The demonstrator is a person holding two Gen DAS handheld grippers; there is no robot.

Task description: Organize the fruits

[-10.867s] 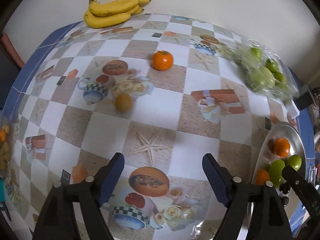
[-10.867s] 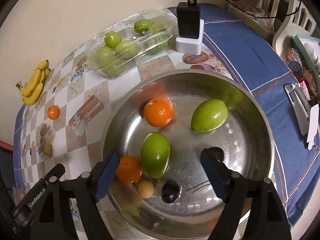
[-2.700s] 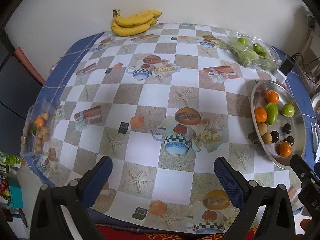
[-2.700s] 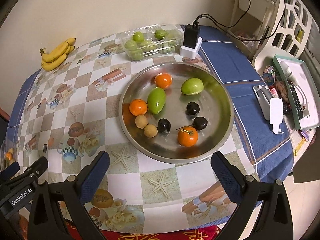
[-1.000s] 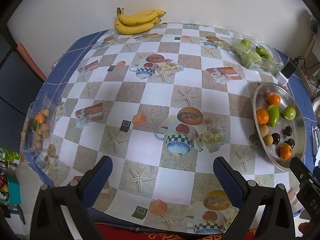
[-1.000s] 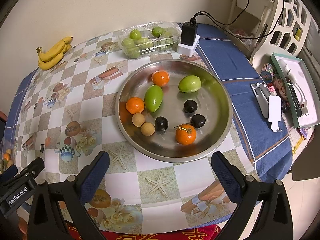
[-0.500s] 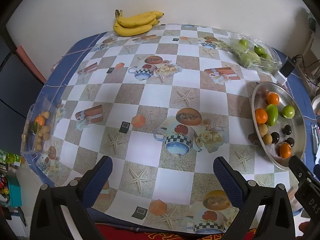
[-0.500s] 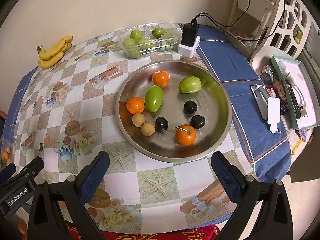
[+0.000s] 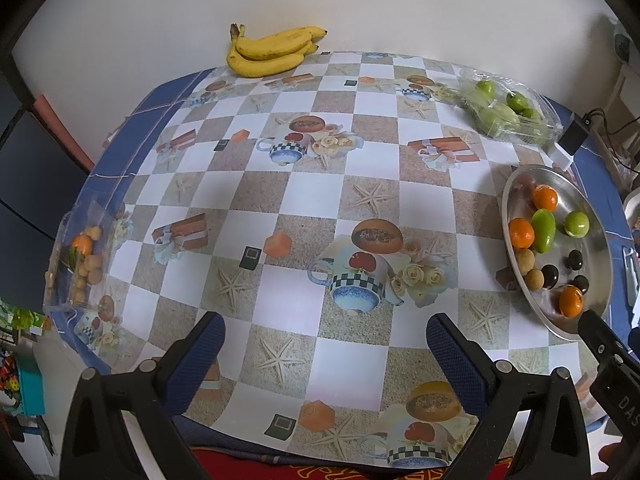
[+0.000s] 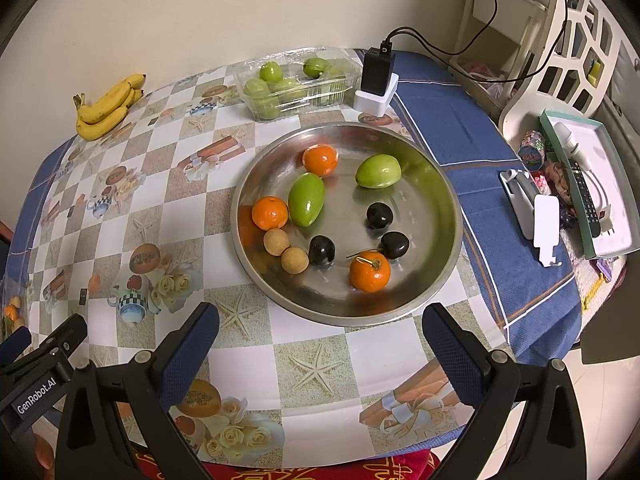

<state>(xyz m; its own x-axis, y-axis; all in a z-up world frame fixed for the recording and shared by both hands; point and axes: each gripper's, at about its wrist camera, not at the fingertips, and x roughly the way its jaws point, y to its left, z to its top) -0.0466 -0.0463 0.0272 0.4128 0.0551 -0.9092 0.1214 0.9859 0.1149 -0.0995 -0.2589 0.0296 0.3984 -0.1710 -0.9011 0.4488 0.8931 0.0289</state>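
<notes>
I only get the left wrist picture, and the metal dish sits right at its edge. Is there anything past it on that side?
Observer: Yes. In the right wrist view a blue cloth covers the table beyond the dish. Further out is a pale tray with a remote control lying in it.
Operator: I can just see a black corner of the other tool. Is it holding a fruit?
Observer: No. The right tool is open and empty, with its two fingers spread wide at the near rim of the dish.
</notes>
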